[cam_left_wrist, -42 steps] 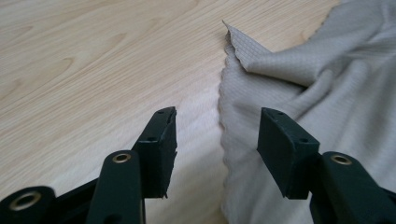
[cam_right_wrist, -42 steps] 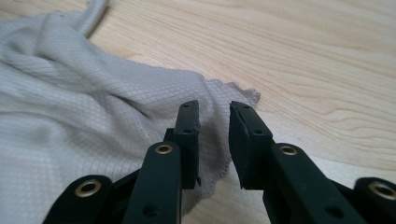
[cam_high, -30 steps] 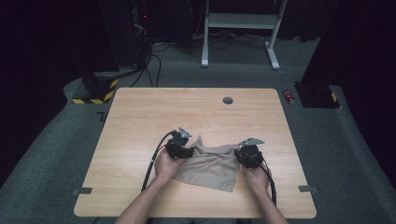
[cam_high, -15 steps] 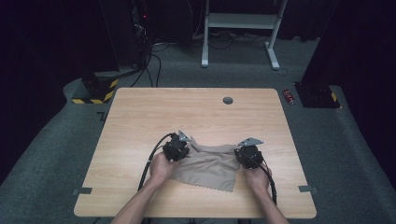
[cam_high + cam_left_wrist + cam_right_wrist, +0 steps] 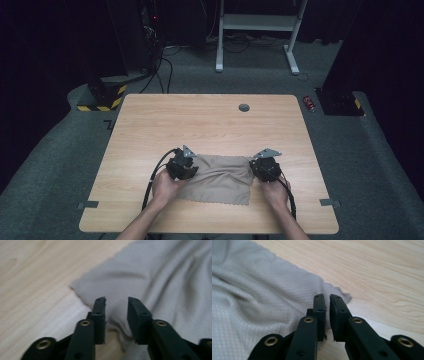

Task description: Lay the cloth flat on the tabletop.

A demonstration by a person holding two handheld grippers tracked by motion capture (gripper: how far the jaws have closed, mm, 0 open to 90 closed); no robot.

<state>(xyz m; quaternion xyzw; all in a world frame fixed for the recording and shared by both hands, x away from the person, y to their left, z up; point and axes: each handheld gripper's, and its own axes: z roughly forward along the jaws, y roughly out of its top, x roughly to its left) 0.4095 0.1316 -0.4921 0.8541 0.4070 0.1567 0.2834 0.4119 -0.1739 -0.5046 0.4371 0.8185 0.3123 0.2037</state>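
Note:
A beige-grey cloth (image 5: 220, 179) lies spread on the near part of the wooden table (image 5: 200, 122), with soft folds across it. At its far left corner my left gripper (image 5: 188, 165) stands open. In the left gripper view the jaws (image 5: 116, 301) straddle the cloth (image 5: 165, 277) just inside that corner, with a clear gap between them. My right gripper (image 5: 260, 167) is at the far right corner. In the right gripper view its jaws (image 5: 327, 298) are pinched on the edge of the cloth (image 5: 249, 290).
A small round grommet (image 5: 244, 107) sits near the table's far edge. Grey tape marks (image 5: 87, 205) (image 5: 327, 202) stick to the near corners. On the carpet beyond are a white desk frame (image 5: 255, 22), a yellow-black striped base (image 5: 102, 97) and a red object (image 5: 310, 103).
Both grippers have drawn apart and slightly toward the person, pulling the bunched cloth out flatter and wider on the table.

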